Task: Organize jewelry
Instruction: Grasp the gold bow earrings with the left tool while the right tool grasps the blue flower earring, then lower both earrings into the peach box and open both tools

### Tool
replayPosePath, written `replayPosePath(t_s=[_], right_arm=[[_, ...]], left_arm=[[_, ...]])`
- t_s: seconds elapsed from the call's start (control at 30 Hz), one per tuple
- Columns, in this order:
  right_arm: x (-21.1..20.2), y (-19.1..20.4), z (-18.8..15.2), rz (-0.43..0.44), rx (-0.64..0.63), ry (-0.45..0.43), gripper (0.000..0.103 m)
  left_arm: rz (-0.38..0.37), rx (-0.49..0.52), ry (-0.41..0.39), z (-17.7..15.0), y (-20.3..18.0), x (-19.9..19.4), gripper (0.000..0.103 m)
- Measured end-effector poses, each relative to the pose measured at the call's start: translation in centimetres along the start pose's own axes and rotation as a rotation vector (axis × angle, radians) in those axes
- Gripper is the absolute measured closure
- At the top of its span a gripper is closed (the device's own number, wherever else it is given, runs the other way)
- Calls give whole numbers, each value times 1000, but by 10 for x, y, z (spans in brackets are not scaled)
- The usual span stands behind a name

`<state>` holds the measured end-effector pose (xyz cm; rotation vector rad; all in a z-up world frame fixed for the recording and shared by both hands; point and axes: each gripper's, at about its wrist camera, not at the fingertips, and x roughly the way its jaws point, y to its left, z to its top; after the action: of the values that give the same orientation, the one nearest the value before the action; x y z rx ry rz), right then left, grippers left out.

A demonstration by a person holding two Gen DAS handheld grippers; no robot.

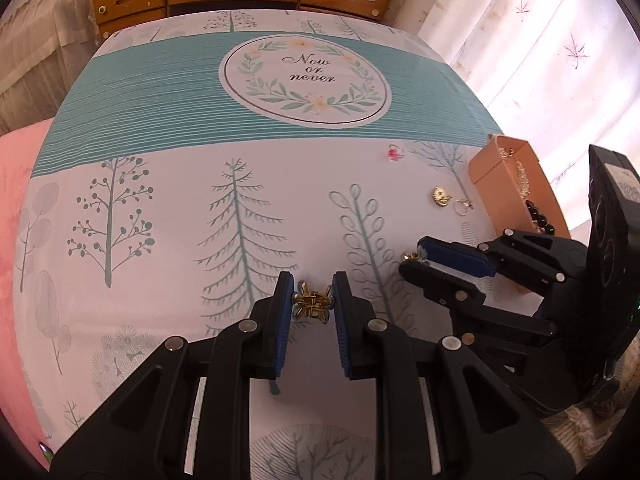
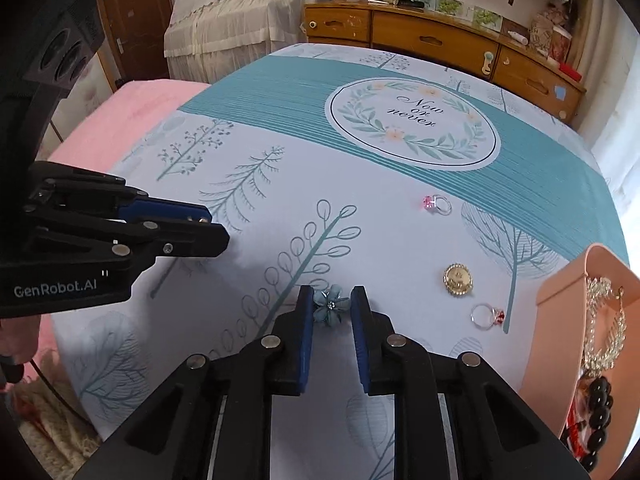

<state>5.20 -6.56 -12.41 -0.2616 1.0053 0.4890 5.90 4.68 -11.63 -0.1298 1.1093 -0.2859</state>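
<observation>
My left gripper (image 1: 313, 304) is shut on a small gold hair clip (image 1: 313, 307) just above the tablecloth. My right gripper (image 2: 331, 306) is shut on a blue flower ornament (image 2: 330, 304); it also shows in the left wrist view (image 1: 414, 257), with a bit of gold at its tips. On the cloth lie a pink-stone ring (image 2: 436, 204), a round gold brooch (image 2: 458, 279) and a silver ring with a red stone (image 2: 486, 316). A peach box (image 2: 560, 320) at the right holds a chain necklace (image 2: 604, 328) and a black bead bracelet (image 2: 598, 420).
The table (image 1: 160, 208) wears a white and teal cloth printed with trees. A wooden drawer cabinet (image 2: 440, 40) stands behind it, a curtain (image 1: 520, 32) at the right, pink bedding (image 2: 120, 120) at the left.
</observation>
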Motion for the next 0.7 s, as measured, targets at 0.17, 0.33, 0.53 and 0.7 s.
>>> replayPosePath(t_s=[0.17, 0.33, 0.53, 0.7], right_arm=[[-40, -7, -7, 2, 49, -63, 85], [-101, -36, -21, -22, 146, -154, 85], [-169, -91, -50, -112, 285, -241, 85], [-203, -128, -75, -200, 361, -273, 85]], left_arm=[[-28, 49, -26, 6, -28, -20, 86], [-82, 130, -54, 21, -77, -36, 86], [-152, 256, -79, 47, -148, -42, 86], [-214, 339, -56, 61, -207, -28, 86]])
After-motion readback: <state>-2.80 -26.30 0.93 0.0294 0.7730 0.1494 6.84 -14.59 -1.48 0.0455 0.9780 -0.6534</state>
